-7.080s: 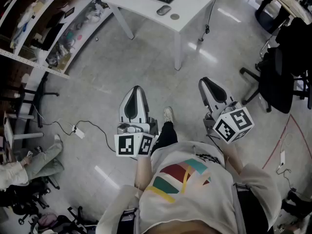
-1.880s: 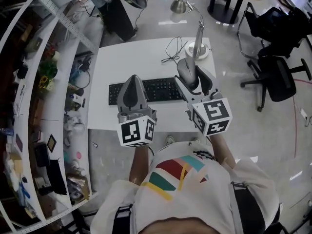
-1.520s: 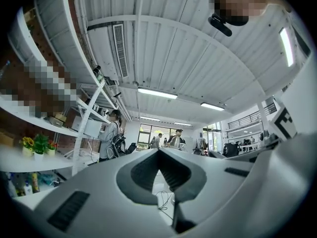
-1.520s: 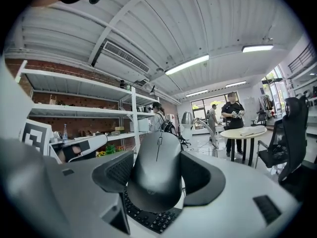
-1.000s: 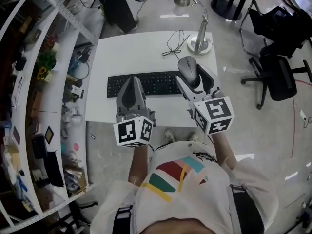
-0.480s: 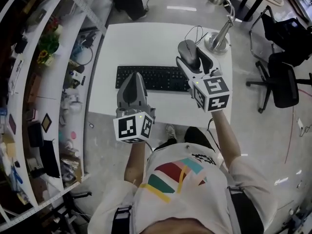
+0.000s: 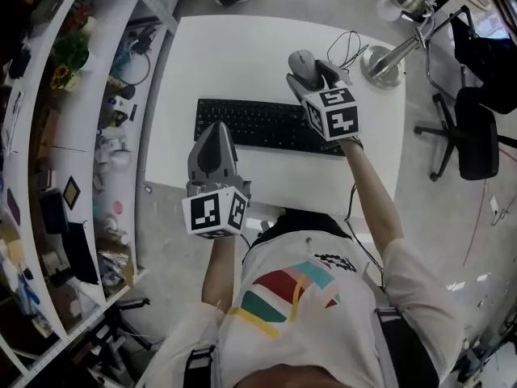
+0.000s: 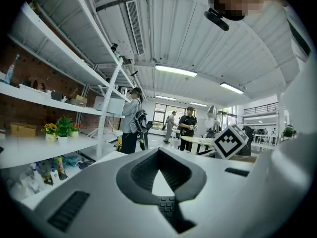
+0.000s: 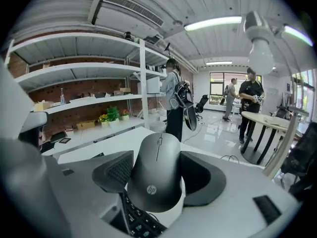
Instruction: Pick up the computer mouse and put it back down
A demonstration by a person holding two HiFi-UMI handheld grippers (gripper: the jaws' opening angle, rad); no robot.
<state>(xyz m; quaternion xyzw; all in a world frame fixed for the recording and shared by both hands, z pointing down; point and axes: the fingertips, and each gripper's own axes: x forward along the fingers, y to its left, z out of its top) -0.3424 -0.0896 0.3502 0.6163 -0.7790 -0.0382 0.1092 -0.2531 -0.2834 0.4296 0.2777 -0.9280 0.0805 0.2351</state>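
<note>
Head view: the right hand-held gripper (image 7: 312,66) is holding the mouse (image 7: 300,58) over the white surface (image 7: 234,55), beside the keyboard's (image 7: 250,124) right end. The left hand-held gripper (image 7: 215,132) is hovering nearer the person.

Left gripper view: its jaws are sitting together, empty.

Right gripper view: its jaws are clamping the mouse's sides.

The computer mouse (image 9: 156,177) is matt dark-grey plastic; the keyboard (image 7: 250,124) at its seven o'clock, matt black plastic. Smooth white desk (image 7: 234,55); shiny metal lamp base (image 7: 380,68); glossy floor (image 7: 452,217).

Bare desk (image 7: 226,55) beyond keyboard (image 7: 254,124); lamp base (image 7: 384,61) rightward
</note>
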